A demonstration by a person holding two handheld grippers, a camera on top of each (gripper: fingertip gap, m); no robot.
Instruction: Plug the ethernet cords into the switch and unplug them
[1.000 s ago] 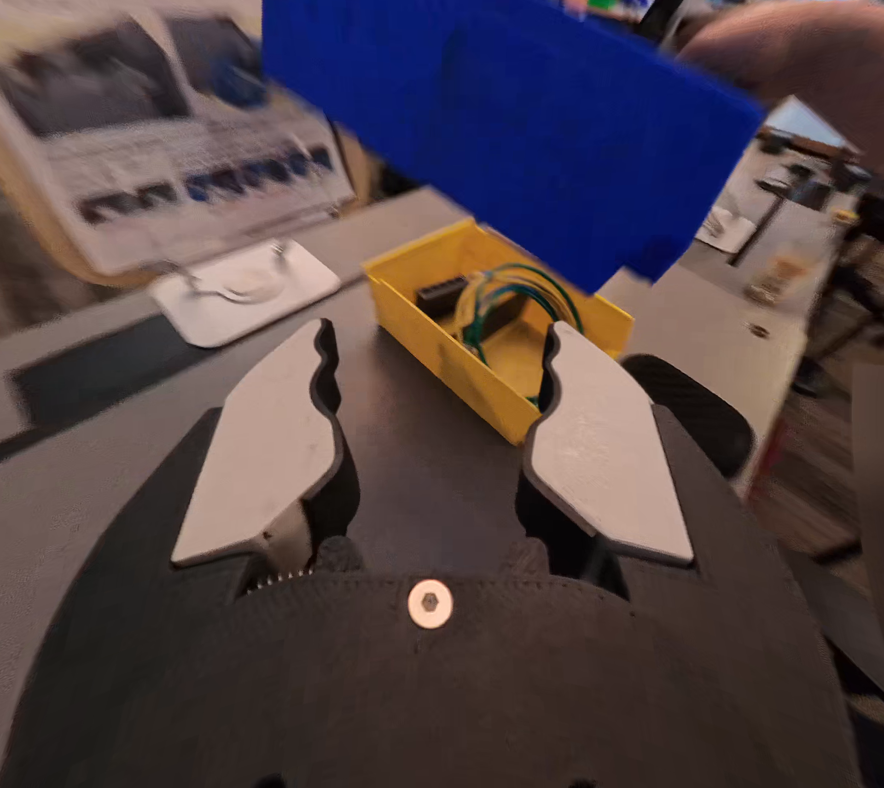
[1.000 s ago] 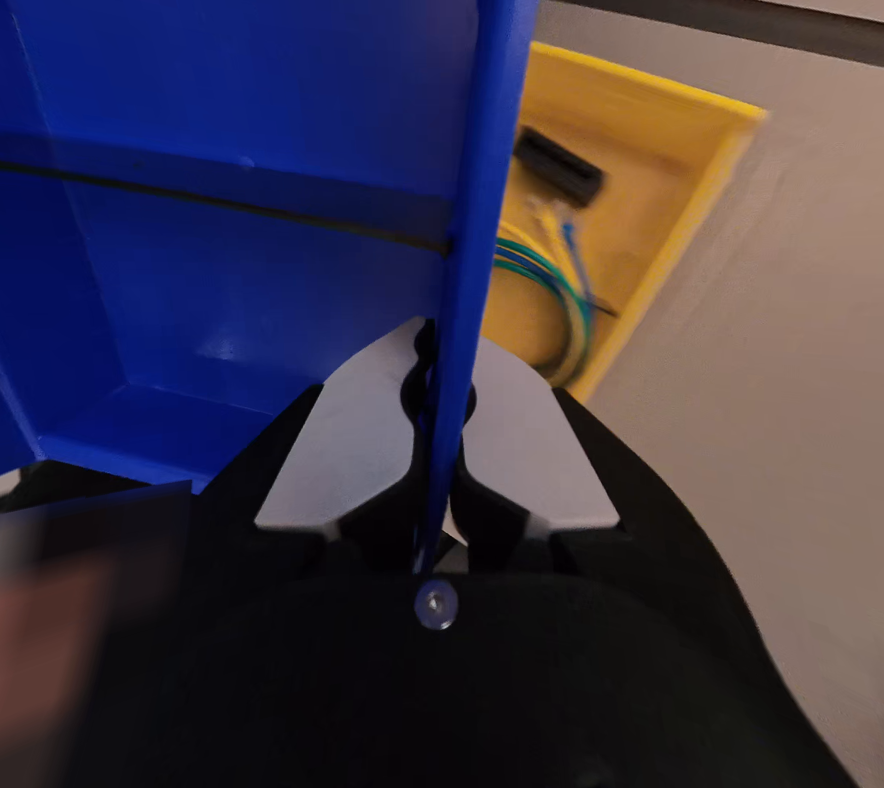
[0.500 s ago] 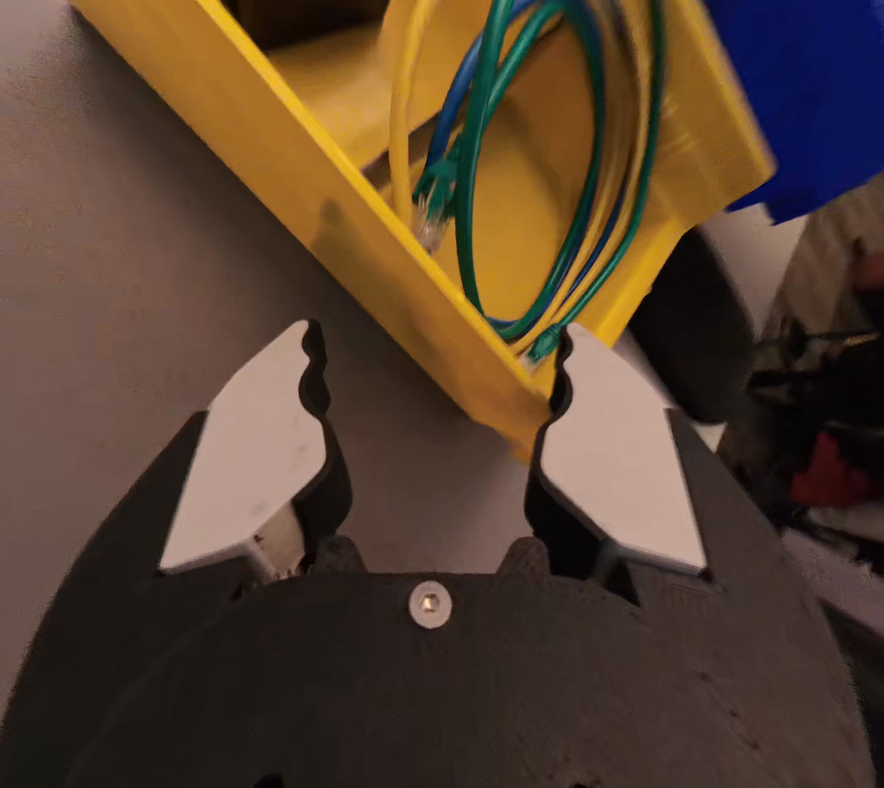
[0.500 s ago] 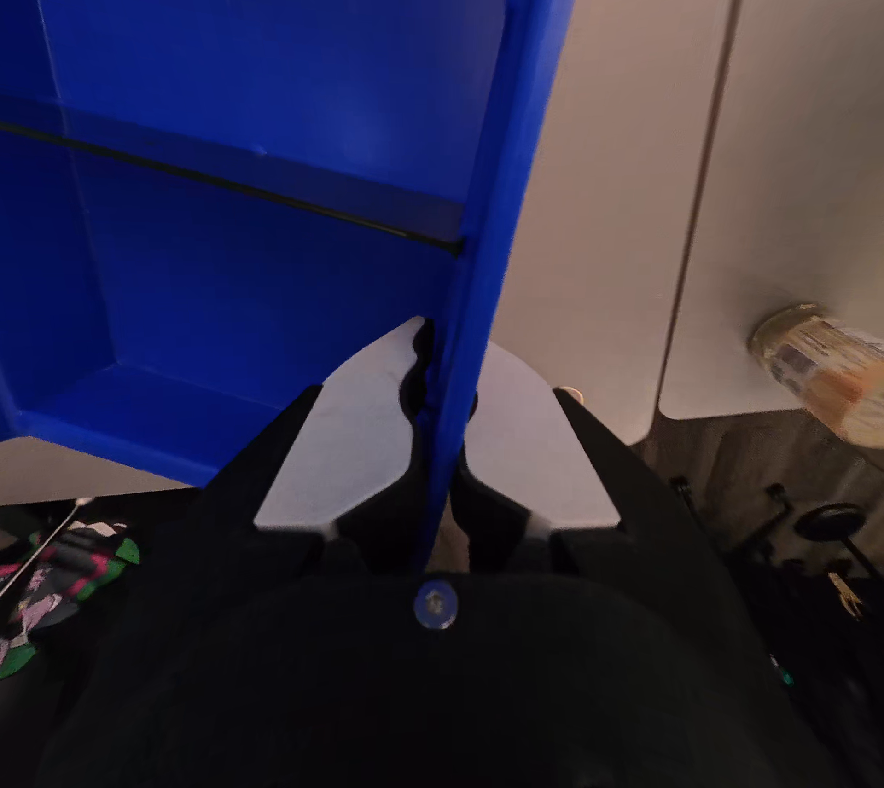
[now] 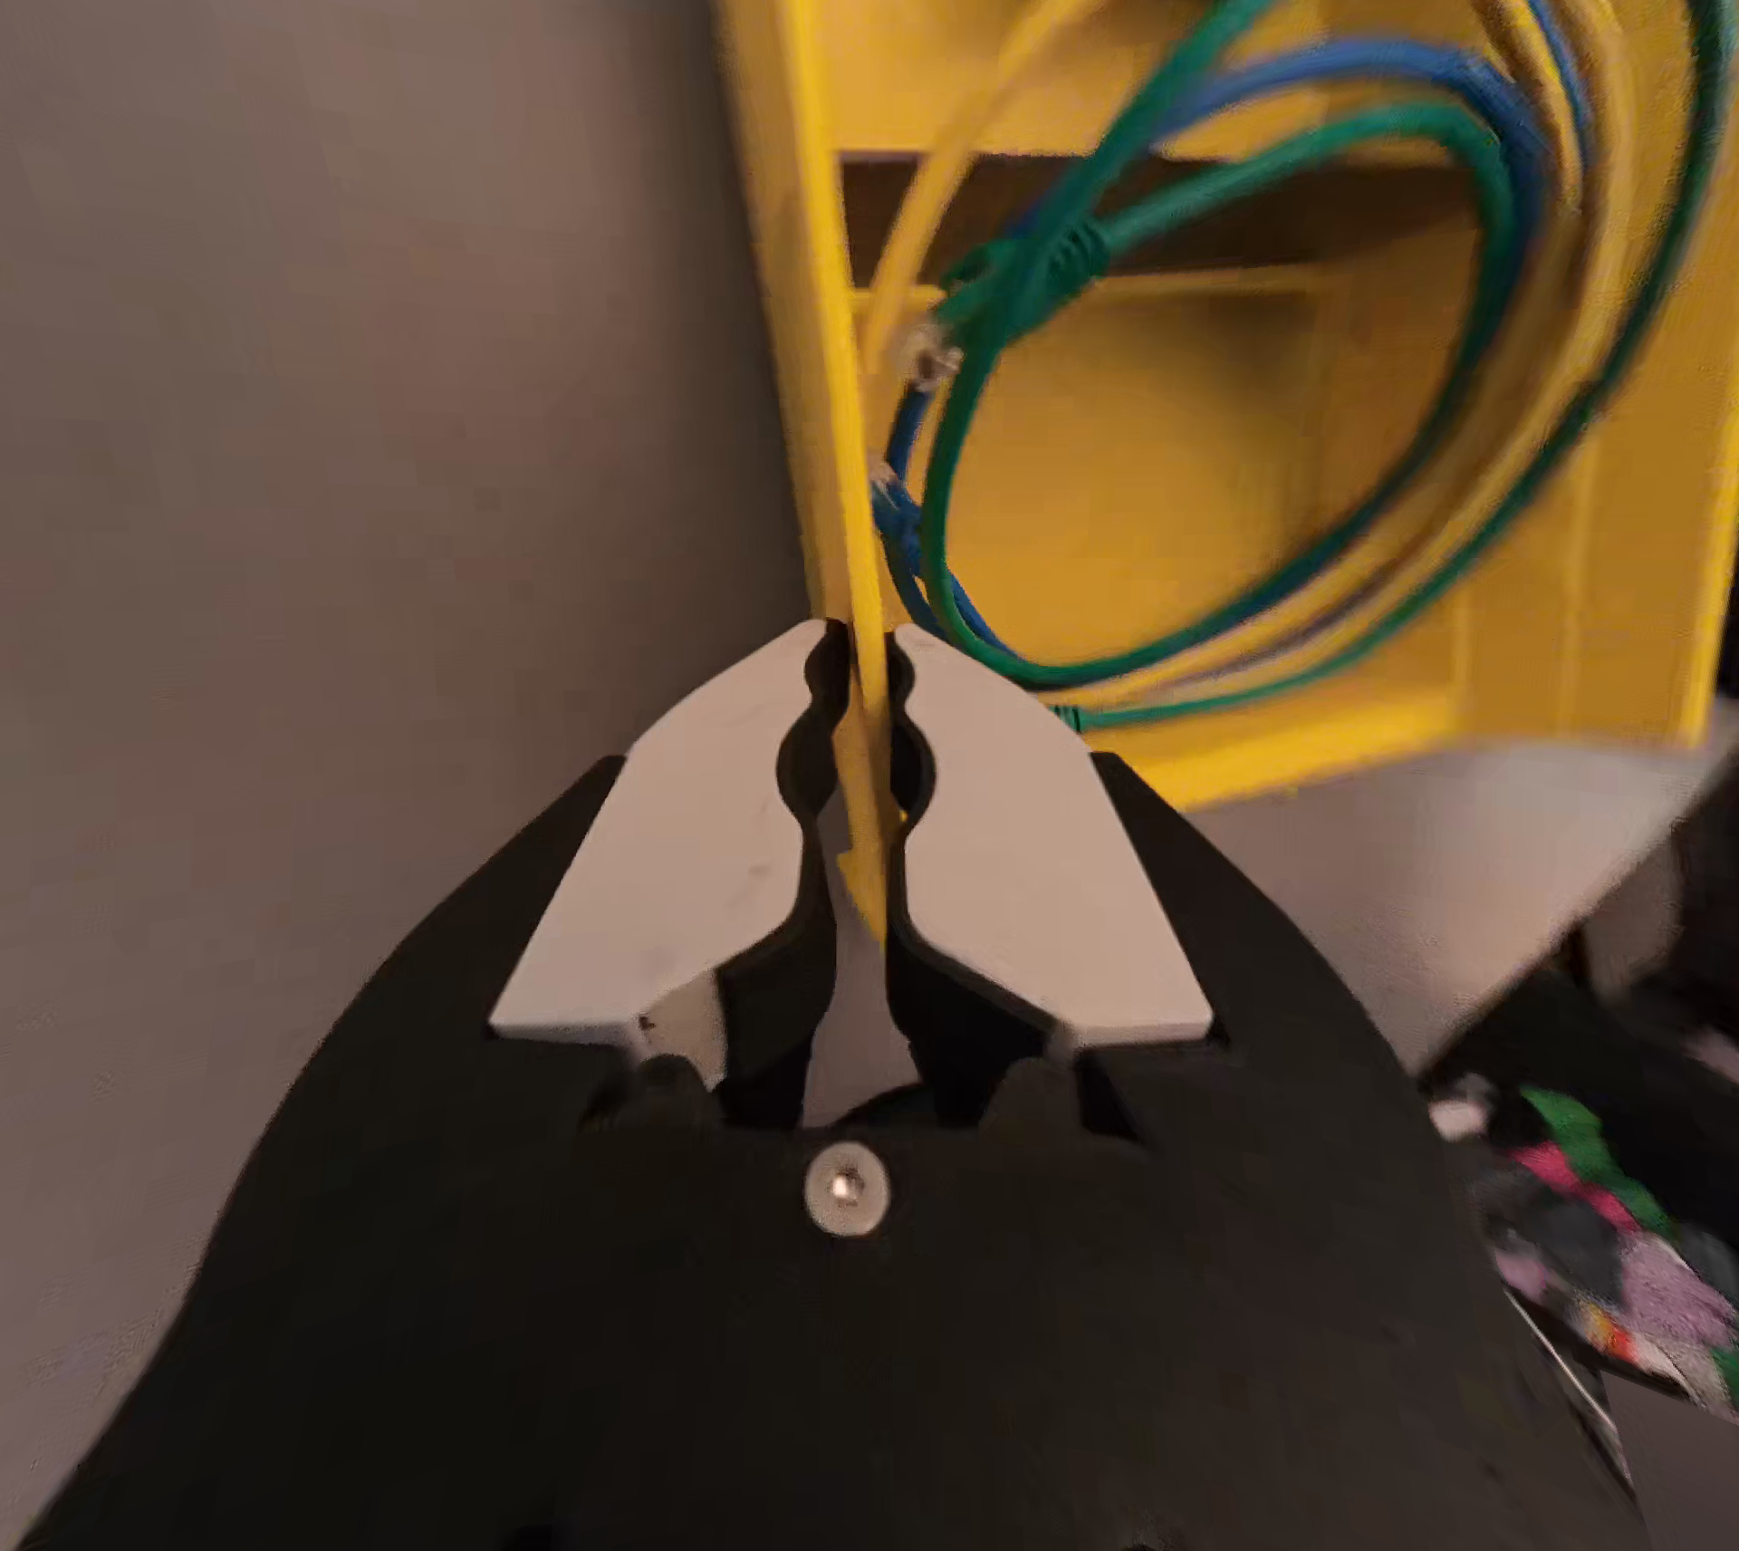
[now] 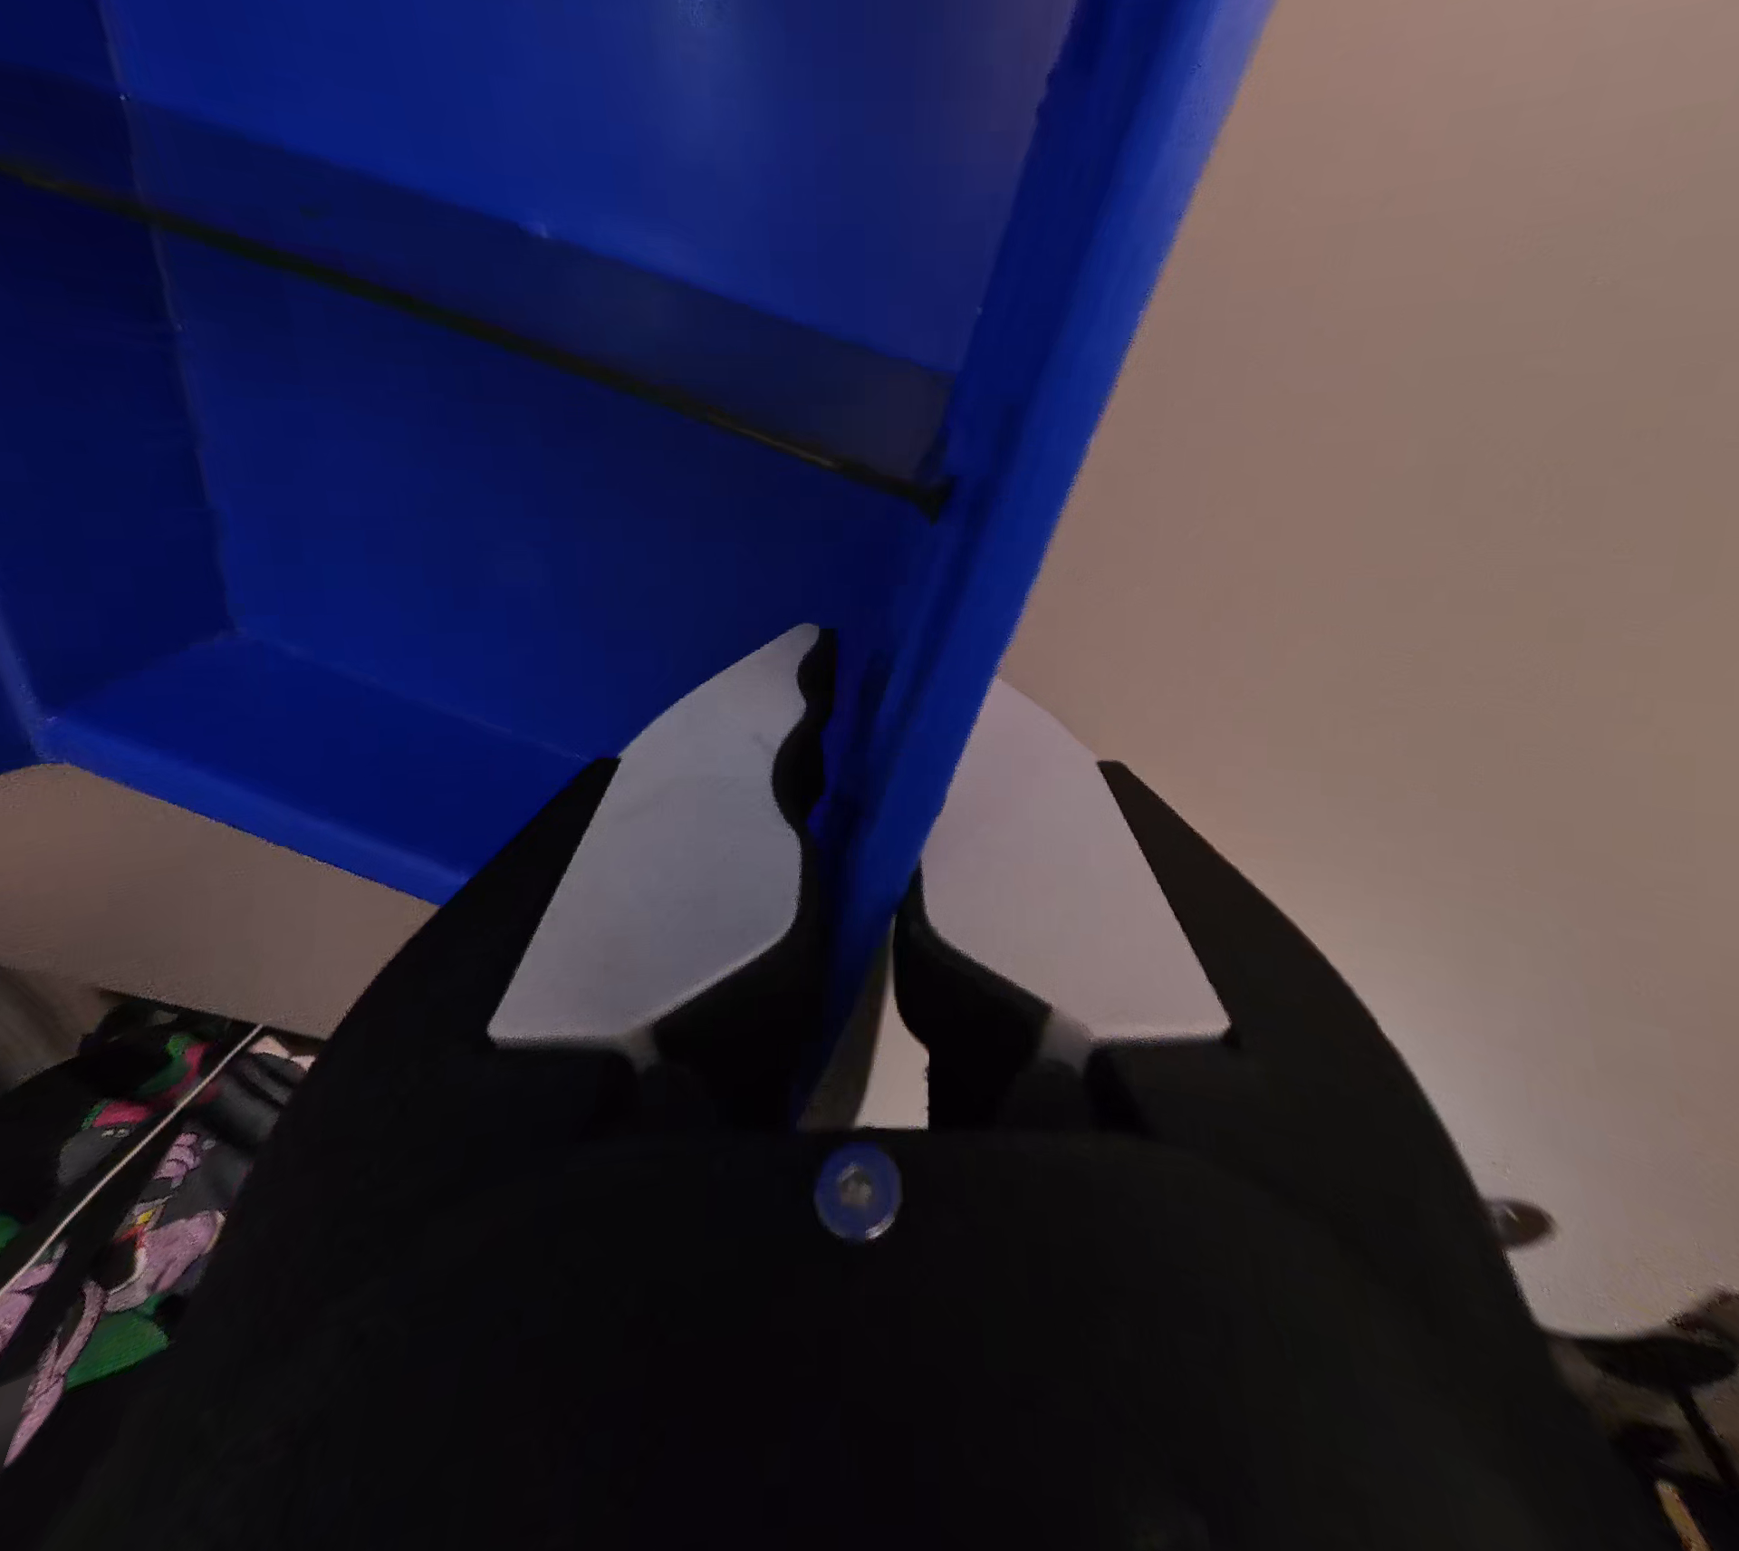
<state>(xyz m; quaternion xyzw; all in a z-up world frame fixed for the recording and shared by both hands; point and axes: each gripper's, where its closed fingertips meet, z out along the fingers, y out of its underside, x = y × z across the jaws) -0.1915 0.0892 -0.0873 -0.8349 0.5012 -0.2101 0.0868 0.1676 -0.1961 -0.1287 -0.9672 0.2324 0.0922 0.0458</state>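
Left wrist view: the left gripper [image 5: 868,649] pinches the yellow bin's [image 5: 1167,470] wall; the right gripper [image 6: 870,663] pinches the blue bin's [image 6: 565,188] wall

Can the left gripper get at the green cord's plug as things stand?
Probably not: the left gripper is shut on the yellow bin wall, so it must release first; the green cord plug lies uncovered inside.
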